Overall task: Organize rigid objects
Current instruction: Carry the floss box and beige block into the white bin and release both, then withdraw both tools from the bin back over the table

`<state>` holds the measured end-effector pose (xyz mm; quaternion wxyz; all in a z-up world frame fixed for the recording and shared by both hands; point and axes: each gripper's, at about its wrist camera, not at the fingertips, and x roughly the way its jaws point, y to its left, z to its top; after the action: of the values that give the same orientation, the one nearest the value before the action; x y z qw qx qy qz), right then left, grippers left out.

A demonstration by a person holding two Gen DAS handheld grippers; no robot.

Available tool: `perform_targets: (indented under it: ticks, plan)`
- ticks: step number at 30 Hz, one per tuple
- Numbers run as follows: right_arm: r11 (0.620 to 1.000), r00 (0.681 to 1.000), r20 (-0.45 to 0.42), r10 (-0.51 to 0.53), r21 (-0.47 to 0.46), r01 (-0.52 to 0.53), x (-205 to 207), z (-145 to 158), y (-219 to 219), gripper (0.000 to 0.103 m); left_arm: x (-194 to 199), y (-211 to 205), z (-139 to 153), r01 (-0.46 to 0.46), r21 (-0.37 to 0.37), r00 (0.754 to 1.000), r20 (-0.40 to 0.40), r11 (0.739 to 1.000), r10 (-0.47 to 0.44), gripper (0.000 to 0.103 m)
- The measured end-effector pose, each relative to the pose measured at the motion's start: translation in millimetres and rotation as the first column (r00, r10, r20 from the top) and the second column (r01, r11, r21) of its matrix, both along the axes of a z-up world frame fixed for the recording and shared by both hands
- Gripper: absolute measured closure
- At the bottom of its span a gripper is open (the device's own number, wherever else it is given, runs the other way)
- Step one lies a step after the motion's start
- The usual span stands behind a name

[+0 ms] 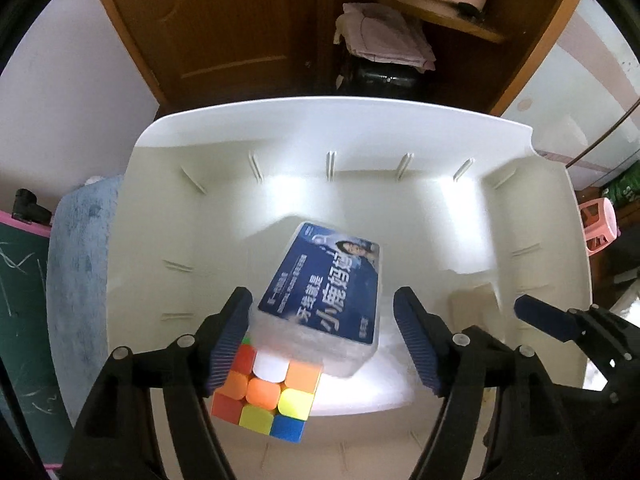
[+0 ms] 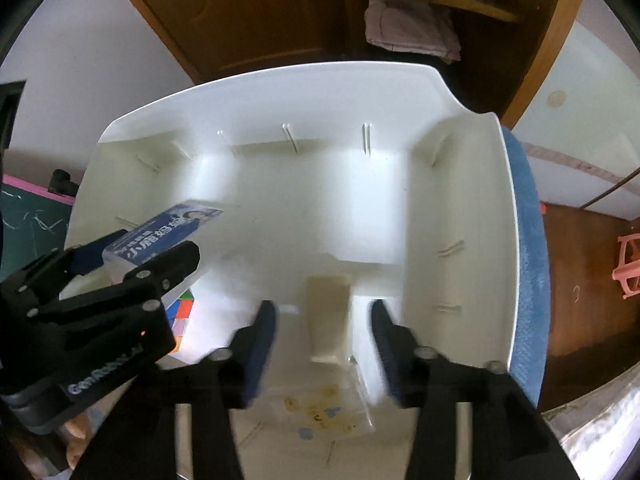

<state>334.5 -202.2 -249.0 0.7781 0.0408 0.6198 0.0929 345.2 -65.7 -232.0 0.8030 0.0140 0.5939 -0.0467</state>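
Inside the big white plastic bin (image 1: 280, 136), with its glossy moulded walls and thin upright ribs, I had both grippers pointed steeply down. The left gripper (image 1: 324, 336) stood with its jaws apart; its ribbed dark-blue pads (image 1: 230, 340) flanked a clear rectangular plastic box with a blue printed label (image 1: 324, 292), the pad at nine o'clock just at the box's edge and the one at three o'clock clear of it, so I judged the box released, not gripped. It lay tilted, its near end resting on a multicoloured puzzle cube with smooth square tiles (image 1: 266, 396) at six o'clock. The right gripper (image 2: 324, 344) was also open, with a pale beige rectangular block (image 2: 328, 316) standing between its pads and touching neither; motion blur kept me from saying more about it. Below that, at six o'clock, lay something flat and transparent with yellow and blue prints (image 2: 320, 408). To do this step well, I reckoned I should lift each gripper straight up without brushing what it had set down, since the hard, slick box perched on the cube looked ready to slide. Outside the bin, a fuzzy blue cloth (image 2: 528, 240) ran along its rim at three o'clock, the only soft surface nearby.
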Motion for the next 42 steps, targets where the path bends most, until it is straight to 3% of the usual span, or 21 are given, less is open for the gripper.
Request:
perform_targets:
  ticks: [11,14,17,25,32,42]
  plan:
    - [1.0,0.999,0.026,0.022,-0.014,-0.021,-17.3,16.6,0.1,0.046,-26.9,9.2,44.3,0.013,0.001,0.997,0.072,1.0,-0.014,0.026]
    - [0.999,0.998,0.049,0.033,-0.026,-0.032,-26.6,27.5,3.8,0.045,-34.4,11.7,58.4,0.009,-0.016,0.995,0.097,1.0,-0.007,0.019]
    - [0.999,0.997,0.075,0.026,-0.021,-0.025,-37.9,42.8,5.8,0.036,-43.4,15.1,71.2,0.013,-0.028,0.993,0.12,1.0,-0.009,0.019]
    - [1.0,0.984,0.179,-0.007,0.02,0.003,-79.6,91.9,10.9,0.033,-85.4,22.9,116.6,0.033,-0.053,0.982,0.188,0.998,-0.022,0.019]
    - [0.996,0.954,0.288,-0.085,0.058,0.071,-131.2,131.8,10.1,0.033,-130.4,32.0,146.1,0.046,-0.052,0.971,0.239,0.998,-0.032,0.019]
    - [0.993,0.918,0.379,-0.118,0.018,0.12,-211.3,146.2,11.7,0.033,-203.4,52.7,153.5,0.069,-0.078,0.958,0.285,0.995,-0.045,0.018]
